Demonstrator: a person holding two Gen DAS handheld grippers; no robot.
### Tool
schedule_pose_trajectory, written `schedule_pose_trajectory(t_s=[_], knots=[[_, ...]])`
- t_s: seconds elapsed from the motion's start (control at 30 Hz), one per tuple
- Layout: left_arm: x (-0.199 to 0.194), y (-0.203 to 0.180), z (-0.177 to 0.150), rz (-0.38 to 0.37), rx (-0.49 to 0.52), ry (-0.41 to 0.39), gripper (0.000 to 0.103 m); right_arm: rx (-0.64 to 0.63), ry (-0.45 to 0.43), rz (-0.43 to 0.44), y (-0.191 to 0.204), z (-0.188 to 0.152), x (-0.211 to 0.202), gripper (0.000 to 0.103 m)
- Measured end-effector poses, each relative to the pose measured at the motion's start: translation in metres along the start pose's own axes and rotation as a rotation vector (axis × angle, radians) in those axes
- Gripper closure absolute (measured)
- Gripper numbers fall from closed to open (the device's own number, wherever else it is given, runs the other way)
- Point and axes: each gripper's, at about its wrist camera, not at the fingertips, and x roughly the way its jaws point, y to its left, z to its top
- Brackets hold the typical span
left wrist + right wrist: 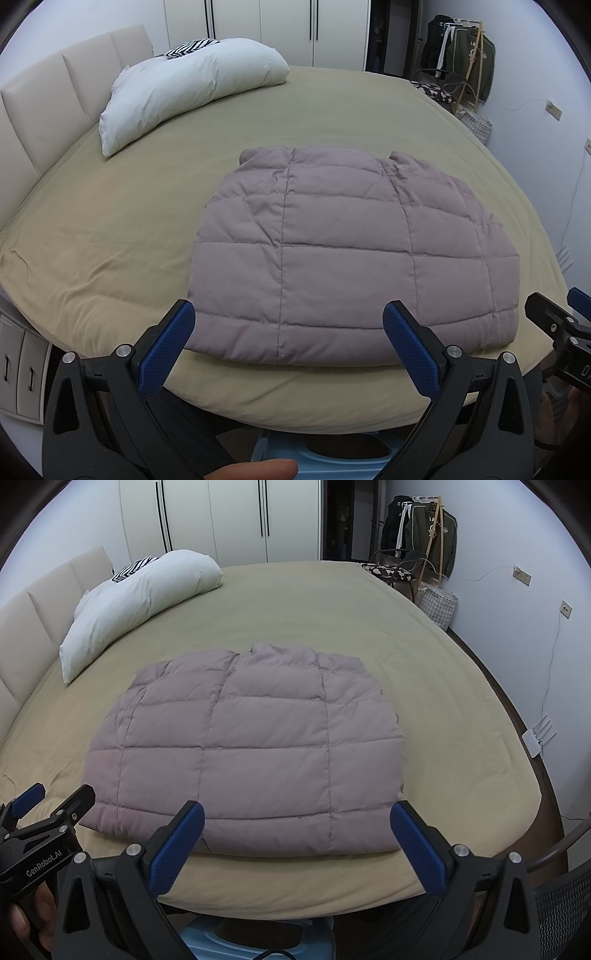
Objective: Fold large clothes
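I see the mauve quilted jacket [343,254] lying flat on the bed [129,221], folded into a squarish block, its collar end pointing away from me toward the wardrobe and its hem along the bed's near edge. Both my left claw [288,325] and right claw [297,823] are spread wide, holding nothing, just short of the hem. Bare sheet lies open on either side; a white pillow [136,602] sits far left.
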Motion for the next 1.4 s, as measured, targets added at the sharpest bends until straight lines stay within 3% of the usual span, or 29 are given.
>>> schedule_pose_trajectory(t_s=[1.4], knots=[[-0.0019,0.0,-0.0024,0.003,-0.004,0.004,0.0,-0.003,0.002,0.002,0.0002,-0.0001,0.0007,0.0]])
